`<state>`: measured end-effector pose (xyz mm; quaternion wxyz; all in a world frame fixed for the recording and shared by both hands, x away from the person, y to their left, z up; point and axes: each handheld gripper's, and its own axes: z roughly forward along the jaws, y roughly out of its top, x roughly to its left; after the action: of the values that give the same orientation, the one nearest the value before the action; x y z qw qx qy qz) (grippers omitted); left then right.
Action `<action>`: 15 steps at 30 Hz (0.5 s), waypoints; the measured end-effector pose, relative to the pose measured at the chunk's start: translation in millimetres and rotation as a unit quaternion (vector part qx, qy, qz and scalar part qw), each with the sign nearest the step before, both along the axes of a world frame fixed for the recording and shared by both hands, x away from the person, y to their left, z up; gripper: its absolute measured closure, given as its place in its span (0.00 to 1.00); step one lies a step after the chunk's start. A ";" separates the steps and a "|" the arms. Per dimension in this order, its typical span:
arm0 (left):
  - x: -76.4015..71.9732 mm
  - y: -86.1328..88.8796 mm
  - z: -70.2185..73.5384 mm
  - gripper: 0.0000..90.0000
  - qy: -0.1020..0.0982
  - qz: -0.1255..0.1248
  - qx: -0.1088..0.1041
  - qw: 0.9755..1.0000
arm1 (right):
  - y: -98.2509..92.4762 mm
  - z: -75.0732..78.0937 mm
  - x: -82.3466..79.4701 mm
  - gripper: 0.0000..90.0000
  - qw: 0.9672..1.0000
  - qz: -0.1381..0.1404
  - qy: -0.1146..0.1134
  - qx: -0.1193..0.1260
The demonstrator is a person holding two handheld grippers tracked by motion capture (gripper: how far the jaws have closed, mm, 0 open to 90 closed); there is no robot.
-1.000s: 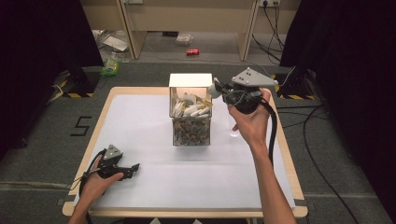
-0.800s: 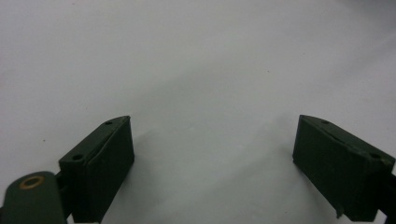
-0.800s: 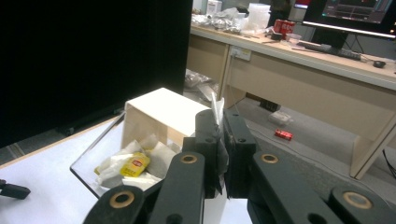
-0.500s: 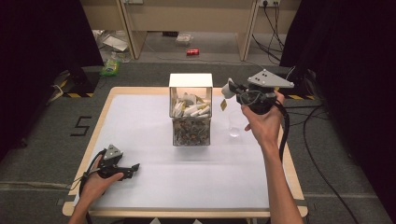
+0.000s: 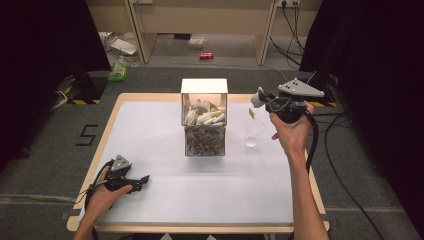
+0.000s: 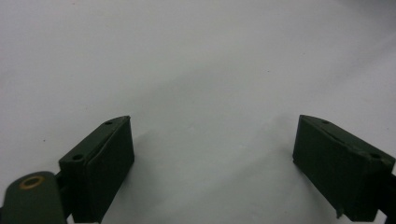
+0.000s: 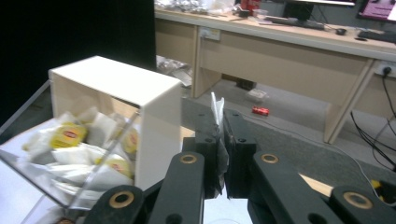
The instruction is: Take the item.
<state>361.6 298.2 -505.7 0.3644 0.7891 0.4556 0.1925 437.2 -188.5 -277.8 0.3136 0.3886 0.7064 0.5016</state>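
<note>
A clear box (image 5: pixel 204 120) with a white back wall stands mid-table, full of tea bags (image 5: pixel 205 117). To its right is an empty clear cup (image 5: pixel 254 132). My right gripper (image 5: pixel 257 97) hovers just above and behind the cup, shut on a tea bag; its small tag (image 5: pixel 251 113) dangles over the cup. In the right gripper view the white tea bag (image 7: pixel 217 109) is pinched between the jaws of the right gripper (image 7: pixel 221 126), with the box (image 7: pixel 116 93) to the left. My left gripper (image 5: pixel 142 179) rests on the table's front left, open with nothing between the jaws of the left gripper (image 6: pixel 212 158).
The white table (image 5: pixel 150 125) has wooden edges. On the floor behind lie a red can (image 5: pixel 206 55) and a green packet (image 5: pixel 118 72) under a long desk (image 5: pixel 200 15). Cables (image 5: pixel 345 150) trail at the right.
My right gripper has moved right and slightly down, from beside the box's top to above the cup, carrying the tea bag. The left gripper has stayed still.
</note>
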 end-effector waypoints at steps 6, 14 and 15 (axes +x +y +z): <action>0.0 0.0 0.0 0.13 0.000 0.000 0.000 1.000 | -9.0 -11.7 7.4 0.96 1.000 -0.017 0.013 -0.001; 0.0 0.0 0.0 0.13 0.000 0.000 0.000 1.000 | -19.9 -27.8 17.3 0.96 0.999 -0.038 0.029 -0.003; 0.0 -0.1 0.0 0.13 0.000 0.000 0.000 1.000 | -20.6 -29.4 18.1 0.96 0.999 -0.040 0.030 -0.006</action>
<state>361.6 298.2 -505.7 0.3645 0.7890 0.4556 0.1925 455.2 -209.1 -307.1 0.3143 0.4296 0.7027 0.4720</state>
